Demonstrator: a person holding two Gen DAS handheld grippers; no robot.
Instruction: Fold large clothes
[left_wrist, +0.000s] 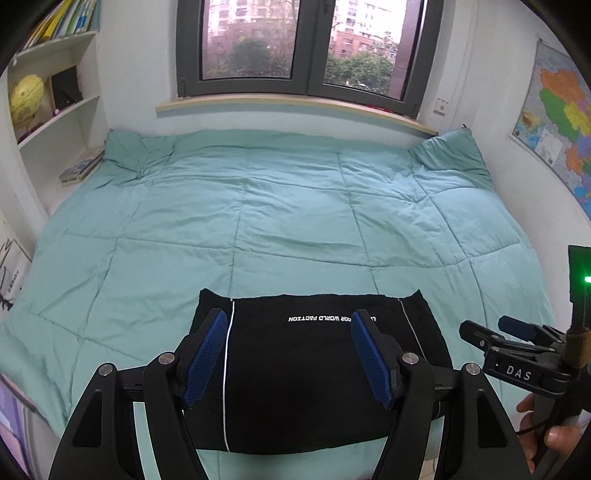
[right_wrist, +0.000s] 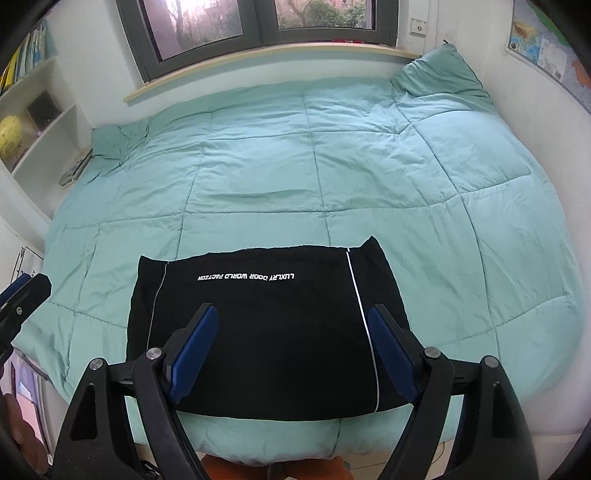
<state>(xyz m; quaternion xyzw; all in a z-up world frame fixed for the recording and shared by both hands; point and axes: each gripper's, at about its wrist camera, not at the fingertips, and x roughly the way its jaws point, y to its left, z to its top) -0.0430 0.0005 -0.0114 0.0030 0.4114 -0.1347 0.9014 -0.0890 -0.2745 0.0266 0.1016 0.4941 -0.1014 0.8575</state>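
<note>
White capitals run across the black garment in the left wrist view, upside down and partly hidden behind the left claw: "WORLD FACTION" can be read. The garment lies folded into a flat rectangle on the teal quilt, directly beneath and ahead of this claw, with a thin white stripe down each side. The claw's blue pads stand wide apart and grip nothing. To its right, the right claw bears the label "DAS".

In the right wrist view the whole line reads "LUXURY DOOR WORLD FACTION", again inverted, just ahead of the right claw. Its jaws are spread wide over the cloth, empty. The left claw's tip shows at far left.
</note>
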